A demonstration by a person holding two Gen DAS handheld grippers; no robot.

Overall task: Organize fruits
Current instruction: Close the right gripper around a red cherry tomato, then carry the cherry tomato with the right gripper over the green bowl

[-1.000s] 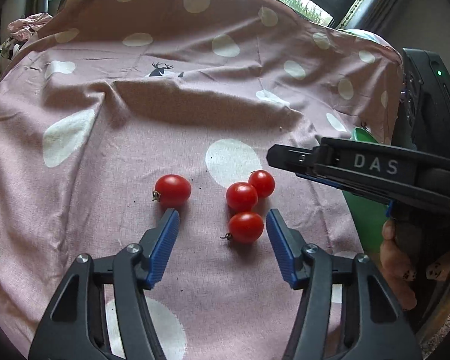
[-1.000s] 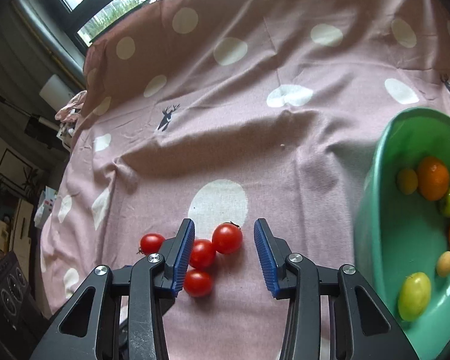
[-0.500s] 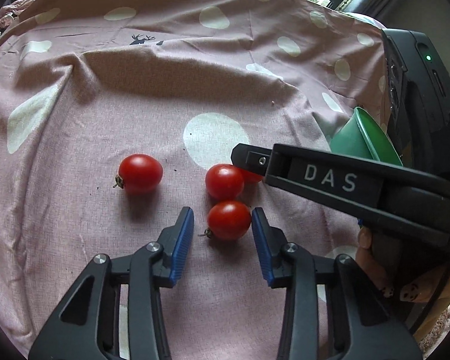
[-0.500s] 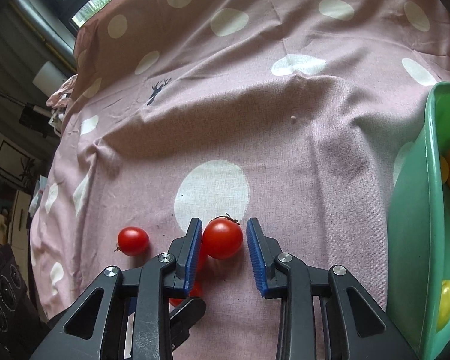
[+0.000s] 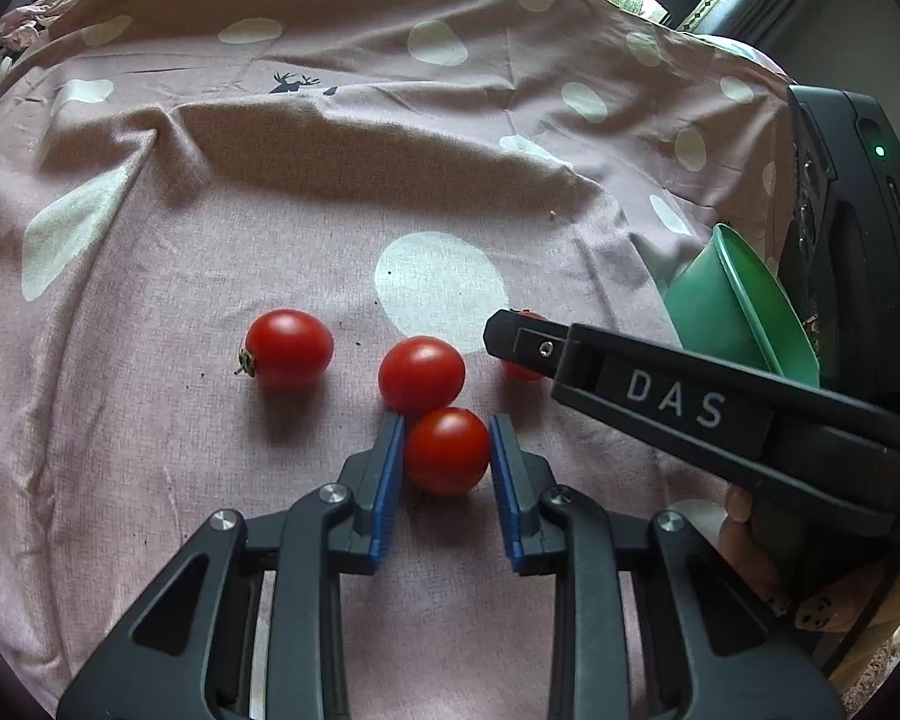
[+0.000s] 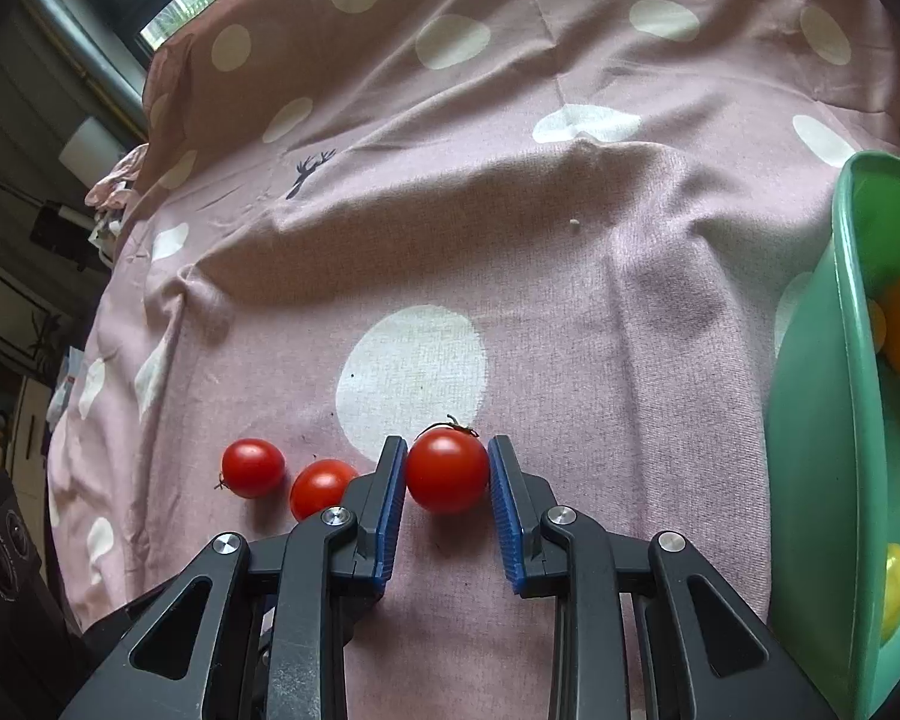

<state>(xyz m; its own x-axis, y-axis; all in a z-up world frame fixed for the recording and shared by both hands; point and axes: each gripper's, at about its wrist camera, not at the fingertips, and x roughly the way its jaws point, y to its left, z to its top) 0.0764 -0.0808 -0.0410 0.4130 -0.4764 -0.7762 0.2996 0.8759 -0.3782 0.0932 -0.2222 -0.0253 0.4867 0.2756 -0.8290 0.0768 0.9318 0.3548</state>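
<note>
Several red cherry tomatoes lie on a pink spotted cloth [image 5: 150, 252]. My left gripper [image 5: 447, 450] is shut on the nearest tomato [image 5: 447, 450], its blue pads touching both sides. Another tomato [image 5: 421, 375] sits just behind it, and a third tomato [image 5: 288, 348] lies apart to the left. My right gripper [image 6: 447, 474] is shut on a stemmed tomato [image 6: 447, 471]; in the left wrist view its black body [image 5: 690, 402] hides most of that tomato. A green bowl [image 6: 822, 450] with orange and yellow fruit stands at the right.
A black device [image 5: 858, 228] stands beyond the bowl at the cloth's right edge. The cloth has raised folds behind the tomatoes [image 6: 450, 192]. A window [image 6: 168, 6] lies at the back.
Both grippers moved forward and closed, each now pinching a tomato that earlier lay loose between wide jaws.
</note>
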